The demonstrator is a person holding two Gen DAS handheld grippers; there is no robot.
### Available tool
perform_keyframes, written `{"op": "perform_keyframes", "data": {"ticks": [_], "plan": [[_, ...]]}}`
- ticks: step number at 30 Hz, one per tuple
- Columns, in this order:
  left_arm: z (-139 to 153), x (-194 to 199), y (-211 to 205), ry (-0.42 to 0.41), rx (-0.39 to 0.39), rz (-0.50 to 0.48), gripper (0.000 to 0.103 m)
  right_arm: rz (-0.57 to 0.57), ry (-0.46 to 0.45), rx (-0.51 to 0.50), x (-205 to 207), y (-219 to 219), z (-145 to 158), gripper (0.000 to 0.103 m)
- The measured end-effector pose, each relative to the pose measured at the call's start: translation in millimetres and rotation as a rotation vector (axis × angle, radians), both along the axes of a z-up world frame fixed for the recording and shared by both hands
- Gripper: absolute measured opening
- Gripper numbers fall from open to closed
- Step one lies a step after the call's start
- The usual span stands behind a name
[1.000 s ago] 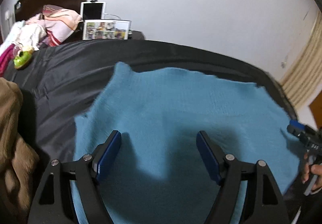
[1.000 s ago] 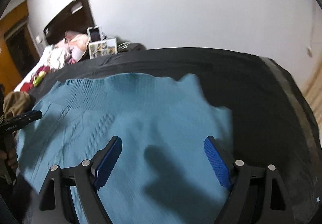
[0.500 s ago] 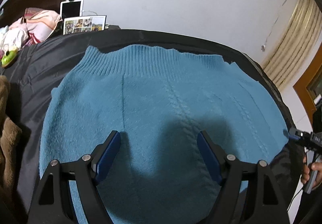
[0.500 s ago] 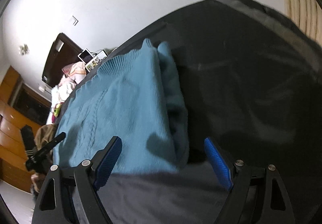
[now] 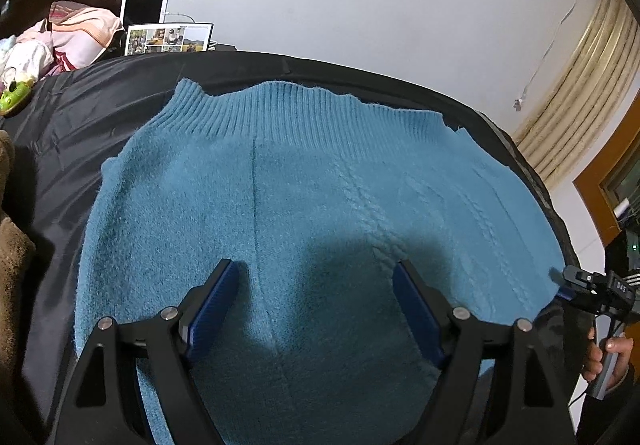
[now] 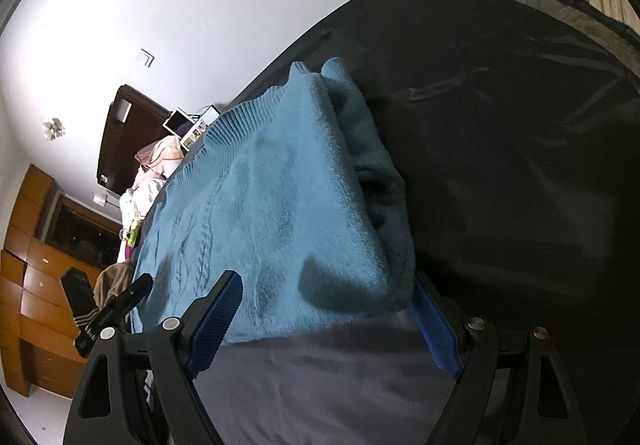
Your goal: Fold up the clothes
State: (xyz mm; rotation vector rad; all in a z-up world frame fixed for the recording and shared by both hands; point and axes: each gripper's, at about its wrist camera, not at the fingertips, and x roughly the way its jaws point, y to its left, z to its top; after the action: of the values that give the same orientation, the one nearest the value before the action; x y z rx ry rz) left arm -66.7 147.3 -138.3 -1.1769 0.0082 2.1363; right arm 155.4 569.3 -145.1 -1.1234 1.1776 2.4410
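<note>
Fingers point(image 5: 216, 297) of both grippers spread, empty, over blue sweater point(image 5: 320, 185); right fingers point(image 6: 434, 321) straddle its corner beside bare black cover point(image 6: 520, 165).

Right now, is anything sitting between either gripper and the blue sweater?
Nothing visible. The left gripper hangs open directly over the blue sweater, and the right gripper stands open at its near corner. Only the dark cover lies around it.

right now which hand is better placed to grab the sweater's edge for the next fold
Right, probably. The right tool is open with the blue sweater's near corner between its pads. The left tool is open over the sweater's flat middle, away from any edge.
</note>
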Motion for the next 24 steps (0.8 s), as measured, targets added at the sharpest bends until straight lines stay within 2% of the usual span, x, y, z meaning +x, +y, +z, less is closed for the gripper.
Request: {"op": "perform_keyframes", "data": {"ticks": [13,20,22,24], "plan": [[-2.1,4.0,2.1,0.023,-0.022,-0.010,0.085,-0.085,0.128,-0.112,-36.5,3.3,-7.4,0.086],[-3.0,5.9,5.3,0.035,-0.032,-0.018,0.087,-0.081,0.125,-0.030,-51.4,-16.9,-3.2,0.086],[-3.2,6.3,5.6,0.038,-0.033,-0.020,0.087,-0.099,0.120,-0.018,-51.8,-18.8,-3.6,0.079],[-3.3,5.6,4.9,0.035,-0.028,-0.021,0.087,-0.129,0.104,-0.027,-49.6,-16.3,-7.5,0.046]]}}
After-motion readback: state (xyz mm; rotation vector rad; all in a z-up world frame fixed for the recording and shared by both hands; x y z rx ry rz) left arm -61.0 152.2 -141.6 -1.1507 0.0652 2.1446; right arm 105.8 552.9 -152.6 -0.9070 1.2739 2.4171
